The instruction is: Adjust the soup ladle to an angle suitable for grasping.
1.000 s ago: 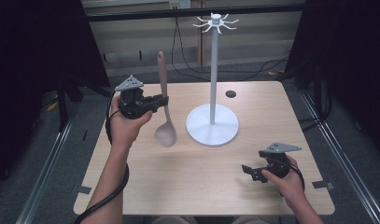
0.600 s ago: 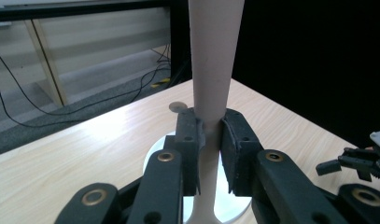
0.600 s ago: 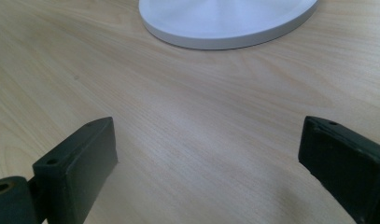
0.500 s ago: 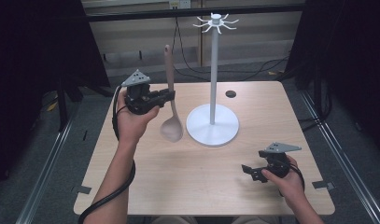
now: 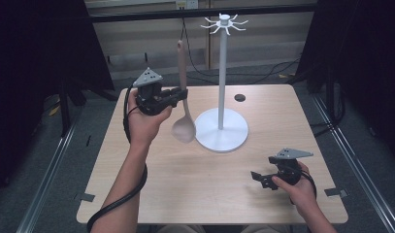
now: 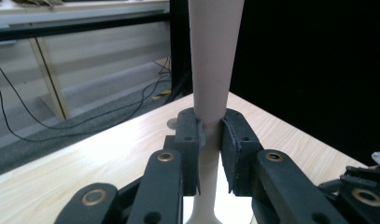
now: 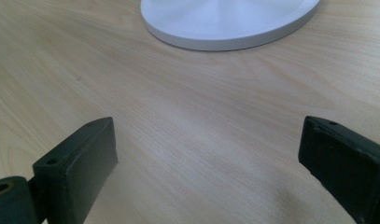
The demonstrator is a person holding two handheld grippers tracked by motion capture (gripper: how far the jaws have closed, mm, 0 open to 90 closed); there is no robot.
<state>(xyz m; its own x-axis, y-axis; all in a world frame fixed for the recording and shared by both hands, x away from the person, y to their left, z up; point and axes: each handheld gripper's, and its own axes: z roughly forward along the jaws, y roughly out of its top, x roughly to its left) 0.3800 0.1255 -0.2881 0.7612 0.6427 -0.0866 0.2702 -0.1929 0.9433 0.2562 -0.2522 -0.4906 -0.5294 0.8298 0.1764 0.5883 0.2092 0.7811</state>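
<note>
We hold the spoon [image 5: 182, 97] upright in the left tongs [image 5: 178, 95], clamped on its handle just above the bowl, so the long handle end points up toward the hooks of the stand [image 5: 222, 77] beside it. The bowl hangs clear of the worktop [image 5: 185, 179], near the stand's base. That grip leaves the top free for hanging, we judge. Our right tongs [image 5: 257, 177] rest low on the worktop, spread apart and holding nothing, out of the way.
</note>
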